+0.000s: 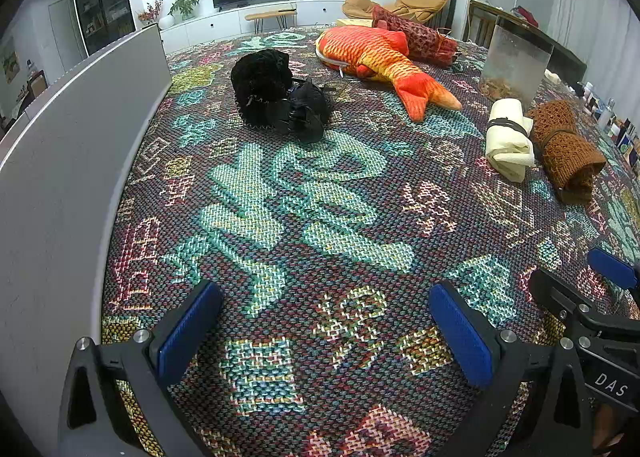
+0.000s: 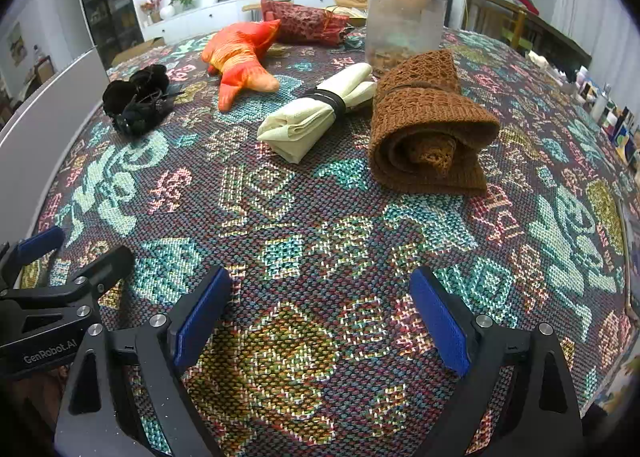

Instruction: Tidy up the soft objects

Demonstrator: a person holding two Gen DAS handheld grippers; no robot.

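Observation:
Soft objects lie on a patterned woven cloth [image 1: 320,217]. A black fabric bundle [image 1: 280,97] lies ahead of my left gripper [image 1: 326,331], which is open and empty. An orange plush fish [image 1: 376,61] and a red rolled cloth [image 1: 416,35] lie further back. A cream rolled cloth [image 2: 320,113] with a black band and a brown knitted roll [image 2: 428,129] lie ahead of my right gripper [image 2: 320,317], open and empty. The fish [image 2: 240,57], black bundle [image 2: 136,101] and red cloth [image 2: 304,23] show there too. The right gripper's fingers [image 1: 612,267] appear at the left view's right edge.
A grey panel [image 1: 80,145] stands along the left edge of the table. A clear plastic container [image 2: 404,17] with a black lid stands behind the brown roll. Small bottles and items [image 2: 608,113] line the far right edge.

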